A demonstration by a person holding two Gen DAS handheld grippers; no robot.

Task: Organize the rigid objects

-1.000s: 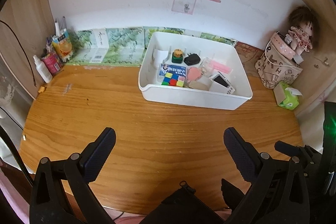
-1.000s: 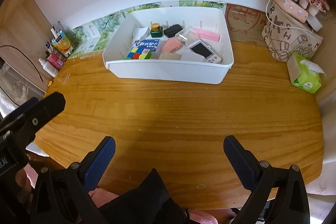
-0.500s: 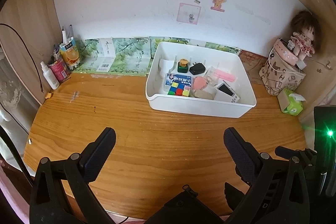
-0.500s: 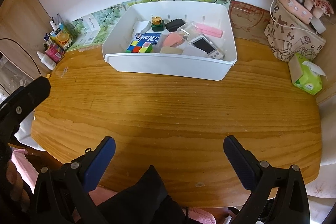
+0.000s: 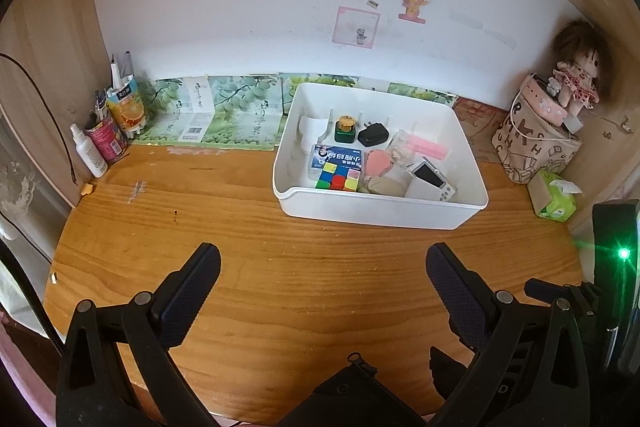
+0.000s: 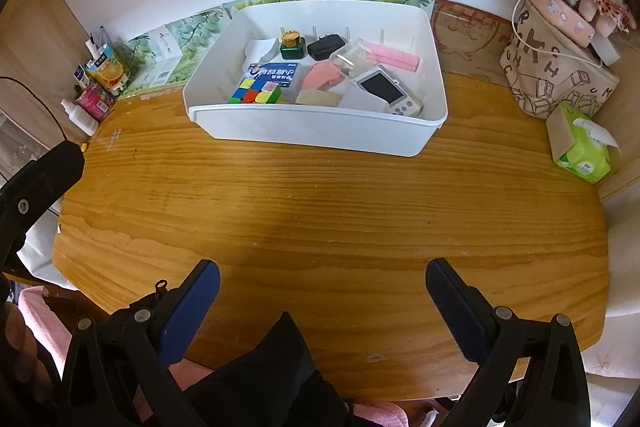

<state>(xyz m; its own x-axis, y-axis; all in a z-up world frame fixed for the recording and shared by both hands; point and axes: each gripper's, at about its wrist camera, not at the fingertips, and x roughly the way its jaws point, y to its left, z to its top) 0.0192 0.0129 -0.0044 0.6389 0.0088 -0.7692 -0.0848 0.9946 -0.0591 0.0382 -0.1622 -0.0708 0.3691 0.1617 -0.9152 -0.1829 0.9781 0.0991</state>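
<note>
- my left gripper (image 5: 322, 277) and right gripper (image 6: 322, 291) both gape wide, empty.
- white bin (image 6: 320, 129) of rigid items sits well ahead of my fingers.
- i'd approach from above, picking the rubik's cube (image 6: 254, 94) squarely.

The left gripper (image 5: 322, 269) was a black plastic frame with triangular cut-outs, silver round screws at its pivots and two dark, dimpled rubber fingers (image 5: 192, 291). The right gripper (image 6: 322, 285) had the same black frame and silver screws, its textured fingers (image 6: 456, 301) looking deep blue. A black zipped fabric sleeve (image 5: 352, 393) showed below the left one.
</note>
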